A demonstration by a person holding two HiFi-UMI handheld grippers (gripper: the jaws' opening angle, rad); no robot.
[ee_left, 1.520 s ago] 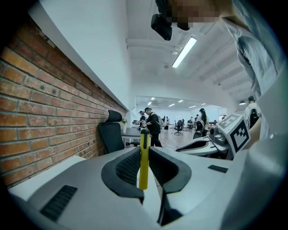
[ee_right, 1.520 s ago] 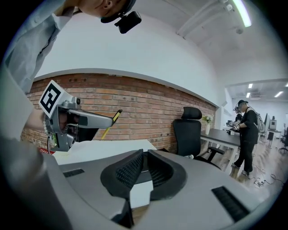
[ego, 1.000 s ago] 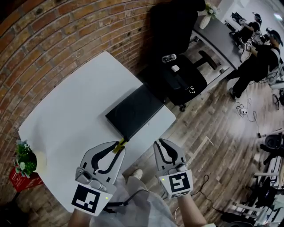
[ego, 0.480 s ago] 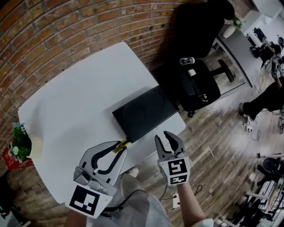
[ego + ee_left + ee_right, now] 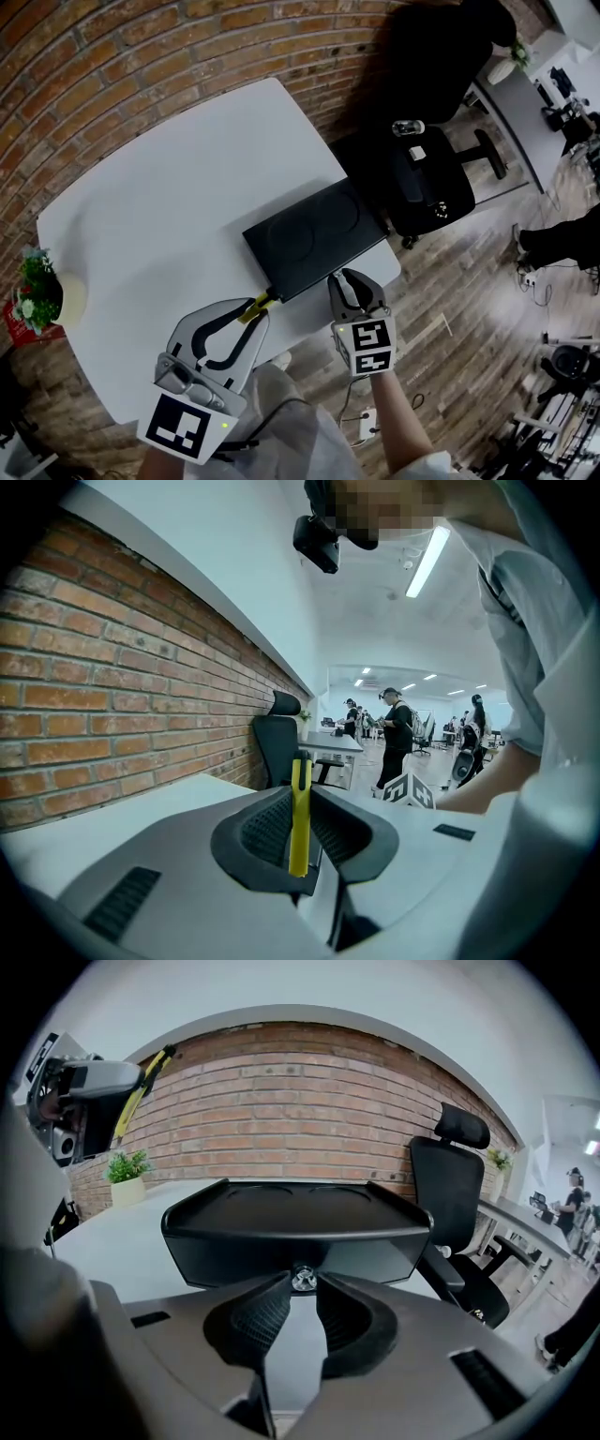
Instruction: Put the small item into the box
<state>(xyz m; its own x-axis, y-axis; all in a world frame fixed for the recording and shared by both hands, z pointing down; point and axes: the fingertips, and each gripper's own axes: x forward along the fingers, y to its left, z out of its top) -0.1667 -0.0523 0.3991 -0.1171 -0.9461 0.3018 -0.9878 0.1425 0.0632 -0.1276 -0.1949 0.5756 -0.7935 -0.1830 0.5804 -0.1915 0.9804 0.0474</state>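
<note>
A flat black box [image 5: 314, 236] lies on the white table [image 5: 159, 216] near its right edge. My left gripper [image 5: 247, 316] hovers over the table's near edge, shut on a thin yellow item [image 5: 254, 306] that stands upright between the jaws [image 5: 299, 817]. At the box's near side is my right gripper [image 5: 349, 284]. In the right gripper view its jaws have closed round a small shiny knob [image 5: 302, 1278] on the box's front wall [image 5: 291, 1232]. The left gripper with its yellow item [image 5: 141, 1087] also shows at that view's upper left.
A small potted plant [image 5: 42, 300] stands at the table's left edge by the brick wall [image 5: 141, 56]. A black office chair [image 5: 422, 178] stands close behind the box. Wooden floor [image 5: 469, 309] lies to the right, and people work at desks far off.
My right gripper has moved forward to the box's near side and its jaws have narrowed from wide open to closed on the knob. The left gripper has kept still with the yellow item.
</note>
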